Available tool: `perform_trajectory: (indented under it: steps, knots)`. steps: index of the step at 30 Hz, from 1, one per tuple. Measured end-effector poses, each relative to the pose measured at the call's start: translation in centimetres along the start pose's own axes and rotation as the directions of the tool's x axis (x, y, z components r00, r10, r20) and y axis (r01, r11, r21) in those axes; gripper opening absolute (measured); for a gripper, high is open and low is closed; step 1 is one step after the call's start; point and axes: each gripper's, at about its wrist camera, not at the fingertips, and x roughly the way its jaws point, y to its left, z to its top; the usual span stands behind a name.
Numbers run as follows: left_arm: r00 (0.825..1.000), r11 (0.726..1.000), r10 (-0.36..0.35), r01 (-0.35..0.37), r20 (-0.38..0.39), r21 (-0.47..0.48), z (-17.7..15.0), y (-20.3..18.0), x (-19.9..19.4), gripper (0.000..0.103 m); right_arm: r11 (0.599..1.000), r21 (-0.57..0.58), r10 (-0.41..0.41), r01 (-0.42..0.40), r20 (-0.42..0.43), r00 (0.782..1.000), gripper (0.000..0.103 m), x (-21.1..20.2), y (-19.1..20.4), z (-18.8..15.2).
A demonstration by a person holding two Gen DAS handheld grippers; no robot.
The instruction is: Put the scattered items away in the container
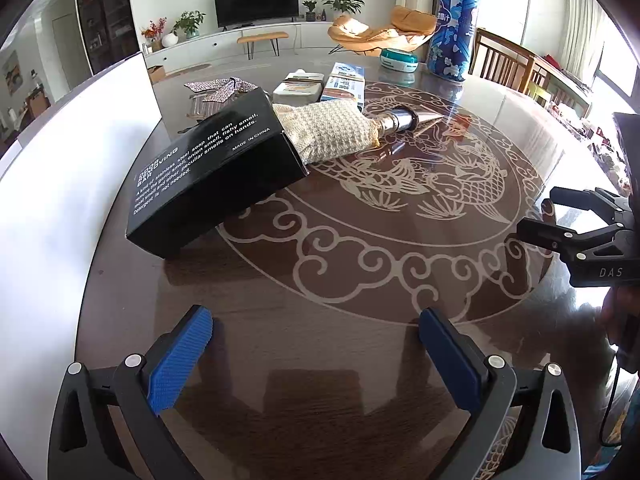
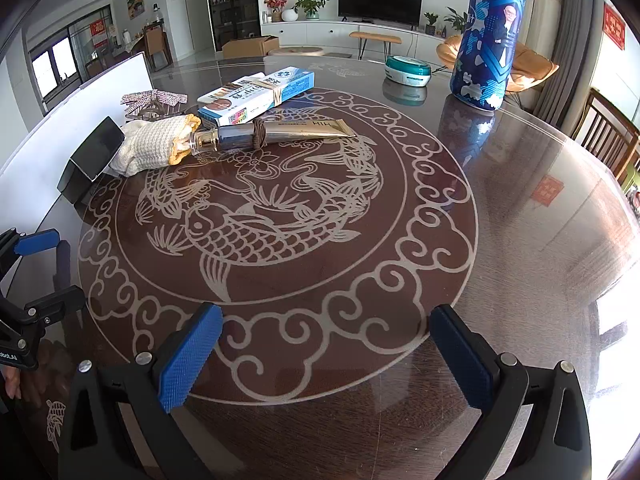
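Observation:
A black soap box (image 1: 208, 172) lies tilted at the table's left, partly over a cream knitted cloth (image 1: 324, 132). A metallic tube (image 2: 280, 134) with a cord around it touches the cloth. Behind them lies a bundle of blue-and-white boxes (image 2: 260, 94), and small patterned packets (image 2: 154, 99) lie further left. A large white container wall (image 1: 80, 168) stands along the table's left edge. My left gripper (image 1: 316, 360) is open over bare table, short of the black box. My right gripper (image 2: 326, 356) is open too, with nothing between its fingers.
A tall blue printed can (image 2: 490, 36) and a teal round tin (image 2: 408, 70) stand at the far right of the round glass-topped table (image 2: 520, 208). Wooden chairs (image 2: 608, 136) stand by its right side. A living room with a TV lies beyond.

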Motion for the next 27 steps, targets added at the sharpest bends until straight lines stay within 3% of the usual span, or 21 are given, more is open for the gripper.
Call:
perform_trajectory:
  steps: [27]
  knots:
    - [1.0, 1.0, 0.004, -0.004, 0.001, -0.007, 0.04, 0.25, -0.02, 0.103, 1.0, 0.0, 0.0, 0.0, 0.0, 1.0, 0.103, 0.02, -0.01, 0.01]
